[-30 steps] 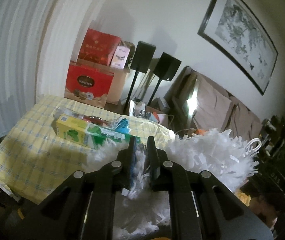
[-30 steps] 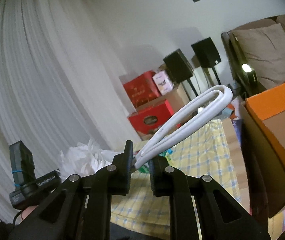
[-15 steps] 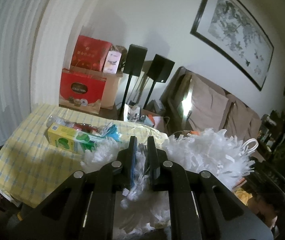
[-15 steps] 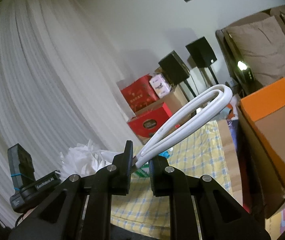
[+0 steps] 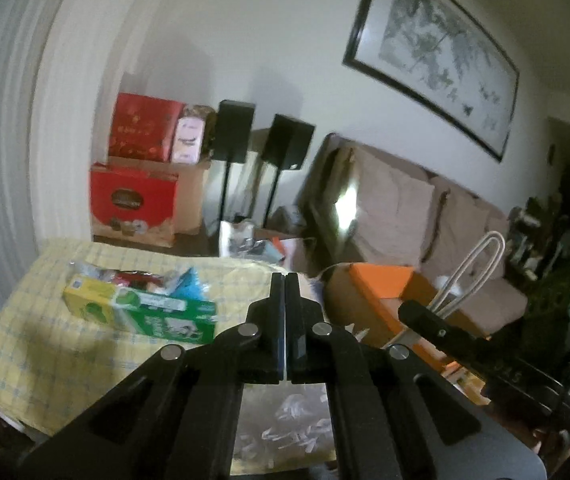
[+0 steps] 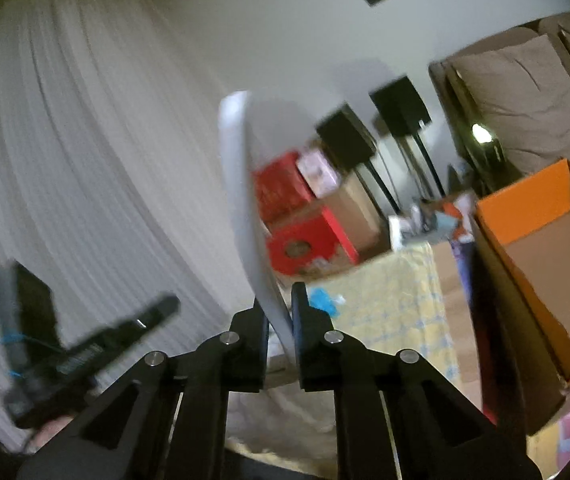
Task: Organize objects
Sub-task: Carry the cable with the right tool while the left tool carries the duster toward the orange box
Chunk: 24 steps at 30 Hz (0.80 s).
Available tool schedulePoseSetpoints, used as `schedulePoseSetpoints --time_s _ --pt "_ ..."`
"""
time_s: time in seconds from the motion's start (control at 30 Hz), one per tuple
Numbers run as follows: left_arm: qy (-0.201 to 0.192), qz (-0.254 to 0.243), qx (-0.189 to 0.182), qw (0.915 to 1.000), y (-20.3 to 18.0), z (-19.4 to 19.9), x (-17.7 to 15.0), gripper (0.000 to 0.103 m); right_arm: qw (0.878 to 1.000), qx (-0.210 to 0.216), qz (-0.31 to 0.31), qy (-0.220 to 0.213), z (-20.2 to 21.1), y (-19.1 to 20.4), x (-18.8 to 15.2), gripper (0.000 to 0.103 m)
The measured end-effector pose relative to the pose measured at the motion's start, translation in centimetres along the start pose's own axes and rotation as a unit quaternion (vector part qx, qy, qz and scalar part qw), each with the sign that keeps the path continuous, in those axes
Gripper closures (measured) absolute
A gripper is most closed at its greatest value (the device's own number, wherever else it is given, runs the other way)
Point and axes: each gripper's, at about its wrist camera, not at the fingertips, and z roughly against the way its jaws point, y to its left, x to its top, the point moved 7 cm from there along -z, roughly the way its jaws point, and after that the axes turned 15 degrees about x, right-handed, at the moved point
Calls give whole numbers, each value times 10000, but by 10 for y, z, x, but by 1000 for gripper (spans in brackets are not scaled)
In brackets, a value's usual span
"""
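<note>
"Duster, where was it?"

"Its white handle was pinched tight in the right claw, and it had swung up to stand nearly straight."

"And the left claw?"

"It was shut with nothing in it. A moment before, it had pinched the fluffy end. Now the fluff hung below it, over the counter."

"So what next?"

"I think only one claw had to carry it, maybe to the orange box."
</note>
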Motion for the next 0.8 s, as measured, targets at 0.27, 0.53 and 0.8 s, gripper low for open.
schedulePoseSetpoints --time_s 0.27,0.53,0.8 --pt "1068 382 242 9933 45 -48 -51 103 9979 -215 -603 116 -13 -54 -19 98" --pt "1603 420 342 9856 59 -72 -94 97 9927 -418 -1127 -42 -5 -92 -27 97" --pt "2085 -78 208 9778 38 -87 -140 42 9901 -730 -1198 -26 -7 -107 -34 95"
